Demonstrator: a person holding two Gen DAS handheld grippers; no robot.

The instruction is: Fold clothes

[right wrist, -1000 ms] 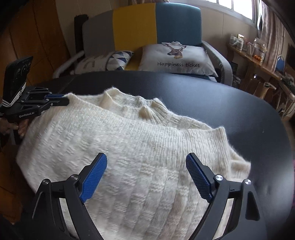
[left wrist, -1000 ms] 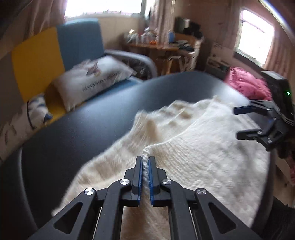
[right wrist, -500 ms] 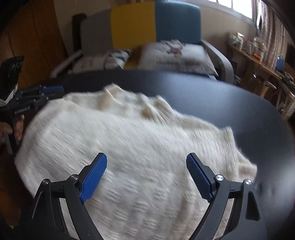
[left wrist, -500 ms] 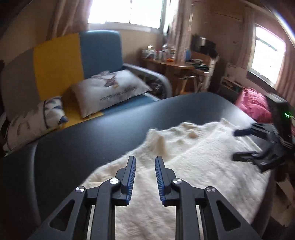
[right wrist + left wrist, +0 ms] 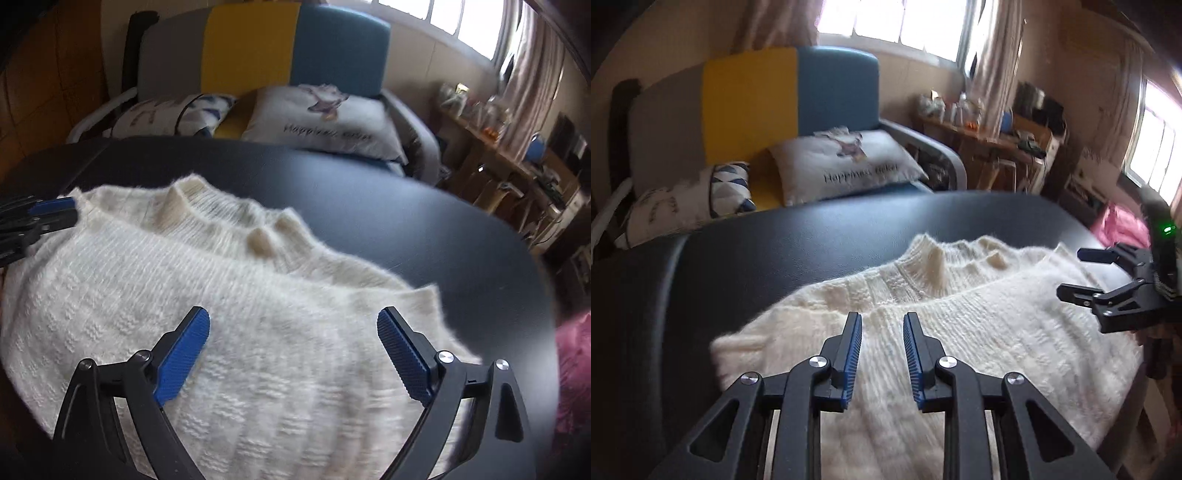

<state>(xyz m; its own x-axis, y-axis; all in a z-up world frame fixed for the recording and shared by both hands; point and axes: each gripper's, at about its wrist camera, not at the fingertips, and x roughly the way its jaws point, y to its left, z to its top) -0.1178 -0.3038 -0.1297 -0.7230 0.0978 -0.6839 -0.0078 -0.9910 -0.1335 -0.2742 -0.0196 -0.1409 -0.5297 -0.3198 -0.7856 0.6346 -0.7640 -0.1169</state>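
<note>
Left gripper (image 5: 881, 321) partly open, nothing between pads, poised above cream sweater (image 5: 960, 332). Right gripper (image 5: 293, 319) spread wide, empty, over same knit. Sweater lies folded double on black table (image 5: 775, 258), collar toward striped sofa (image 5: 790, 99), upper layer's ribbed hem running across chest. One second earlier left gripper pinched shut on fabric edge; since released and drawn back.

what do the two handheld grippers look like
Both are black plastic linkage frames with silver pivot screws and two fingers faced with ribbed blue pads. The left gripper shows narrow pads edge-on; the right gripper shows broad pad faces. Seen from the left view, the right one carries a green light.
</note>
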